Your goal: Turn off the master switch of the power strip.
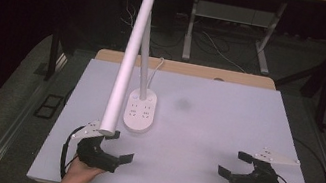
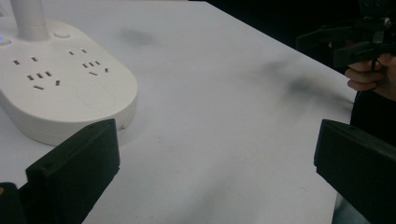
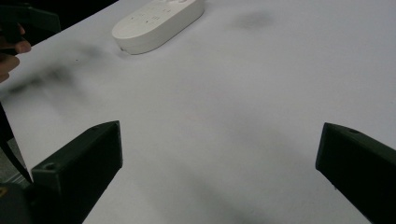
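A white desk lamp stands on the table, its oval base (image 1: 140, 112) carrying several sockets and its long tube head (image 1: 127, 62) reaching toward the near left. My left gripper (image 1: 119, 146) rests near the front left edge, just below the tube's end, jaws open with nothing between them. In the left gripper view the base (image 2: 60, 88) lies close ahead on the left. My right gripper (image 1: 235, 165) sits near the front right edge, open and empty. The right gripper view shows the base (image 3: 156, 23) far off at the top left.
The white table top (image 1: 217, 116) spreads between the two grippers. A wooden strip (image 1: 185, 68) runs along its far edge. The lamp's cord (image 1: 160, 63) trails off the back. Metal desk legs and cables stand on the dark floor behind.
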{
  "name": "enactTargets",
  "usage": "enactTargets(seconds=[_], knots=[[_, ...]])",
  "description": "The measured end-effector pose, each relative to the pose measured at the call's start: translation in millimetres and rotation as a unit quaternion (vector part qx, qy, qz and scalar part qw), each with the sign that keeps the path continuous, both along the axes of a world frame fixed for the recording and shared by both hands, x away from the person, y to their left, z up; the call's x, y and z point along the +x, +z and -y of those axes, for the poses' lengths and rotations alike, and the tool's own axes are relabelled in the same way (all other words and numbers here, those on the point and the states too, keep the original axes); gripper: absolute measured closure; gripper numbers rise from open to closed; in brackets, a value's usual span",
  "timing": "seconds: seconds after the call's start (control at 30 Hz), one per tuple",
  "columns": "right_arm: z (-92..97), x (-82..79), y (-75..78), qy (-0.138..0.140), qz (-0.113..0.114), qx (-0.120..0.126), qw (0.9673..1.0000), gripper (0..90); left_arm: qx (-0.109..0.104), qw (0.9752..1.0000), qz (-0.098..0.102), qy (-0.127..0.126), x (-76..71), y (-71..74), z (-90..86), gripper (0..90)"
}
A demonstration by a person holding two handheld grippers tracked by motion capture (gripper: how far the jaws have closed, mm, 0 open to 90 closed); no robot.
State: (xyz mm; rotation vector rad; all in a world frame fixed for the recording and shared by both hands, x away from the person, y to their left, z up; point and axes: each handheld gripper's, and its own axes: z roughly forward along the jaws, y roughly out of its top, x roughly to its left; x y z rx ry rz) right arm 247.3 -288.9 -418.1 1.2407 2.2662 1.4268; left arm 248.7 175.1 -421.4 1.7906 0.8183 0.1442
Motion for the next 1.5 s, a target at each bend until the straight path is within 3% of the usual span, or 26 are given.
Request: enactTargets(seconds=[0.67,1.5], knots=[[1.5,-1.2,2.0,0.008,-0.016,-0.003,0.9998,0.0,0.009,0.9998,0.015,-0.011,-2.6,3.0,3.6,0.0],[0.9,-3.7,2.5,0.013,-0.024,-0.007,0.9996,0.0,0.024,0.9993,0.007,-0.03,-1.2,14.2,5.0,0.6]])
